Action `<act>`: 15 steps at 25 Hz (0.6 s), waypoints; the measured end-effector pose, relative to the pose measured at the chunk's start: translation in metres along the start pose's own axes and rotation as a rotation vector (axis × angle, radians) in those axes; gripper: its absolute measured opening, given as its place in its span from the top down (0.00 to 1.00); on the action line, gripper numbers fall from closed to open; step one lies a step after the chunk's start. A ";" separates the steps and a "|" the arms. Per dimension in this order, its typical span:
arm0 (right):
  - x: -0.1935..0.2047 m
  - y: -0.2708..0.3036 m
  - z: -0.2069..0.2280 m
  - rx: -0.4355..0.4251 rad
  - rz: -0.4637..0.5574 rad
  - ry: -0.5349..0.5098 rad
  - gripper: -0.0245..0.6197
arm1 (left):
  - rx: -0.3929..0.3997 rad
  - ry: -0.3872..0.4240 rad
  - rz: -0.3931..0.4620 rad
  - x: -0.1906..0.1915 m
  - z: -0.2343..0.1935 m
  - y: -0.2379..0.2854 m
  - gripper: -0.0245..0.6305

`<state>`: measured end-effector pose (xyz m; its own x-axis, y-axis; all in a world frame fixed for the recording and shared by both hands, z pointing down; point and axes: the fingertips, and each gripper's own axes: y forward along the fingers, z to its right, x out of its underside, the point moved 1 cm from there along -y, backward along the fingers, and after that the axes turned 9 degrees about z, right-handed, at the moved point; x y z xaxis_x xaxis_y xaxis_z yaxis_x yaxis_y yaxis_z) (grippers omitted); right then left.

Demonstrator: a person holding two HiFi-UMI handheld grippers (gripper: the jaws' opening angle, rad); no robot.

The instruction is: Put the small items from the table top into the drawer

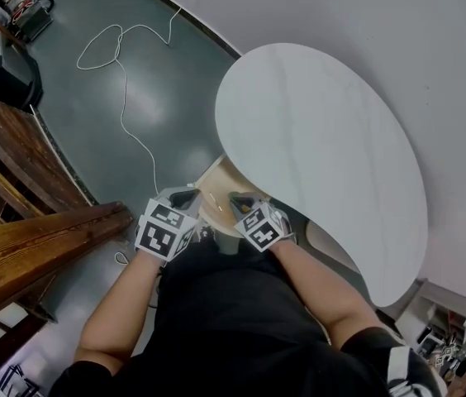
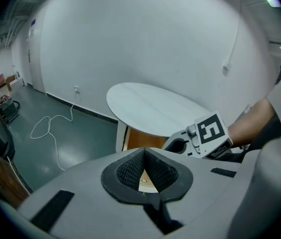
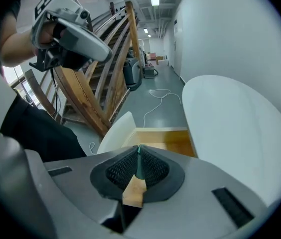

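My right claw (image 3: 138, 149) is pinched narrow on a thin green item (image 3: 139, 166) over the open drawer (image 3: 165, 136), evidently for release into it; my left claw (image 2: 144, 151), closed and empty, idles at that drawer's rim, the surface (image 1: 324, 139) above it bare.

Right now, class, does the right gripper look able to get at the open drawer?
Probably yes. The right gripper, shut on a thin green item, points down just over the open drawer, with nothing between them. The table top covers only the drawer's far part.
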<state>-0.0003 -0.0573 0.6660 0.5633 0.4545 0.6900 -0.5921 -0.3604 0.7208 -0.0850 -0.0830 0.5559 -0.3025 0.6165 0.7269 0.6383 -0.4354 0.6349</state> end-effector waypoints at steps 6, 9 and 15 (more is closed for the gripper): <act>0.018 0.040 -0.003 -0.018 -0.092 -0.050 0.93 | -0.015 -0.033 -0.002 0.005 -0.006 0.002 0.94; 0.022 0.058 0.003 -0.015 -0.119 -0.068 0.93 | -0.025 -0.046 -0.007 0.007 -0.007 -0.001 0.94; 0.039 0.096 0.021 0.007 -0.182 -0.084 0.93 | -0.051 -0.085 -0.030 0.020 -0.013 -0.007 0.94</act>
<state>-0.0226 -0.0915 0.7632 0.7067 0.4433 0.5514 -0.4725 -0.2843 0.8342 -0.1044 -0.0762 0.5693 -0.2585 0.6820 0.6841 0.5924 -0.4475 0.6700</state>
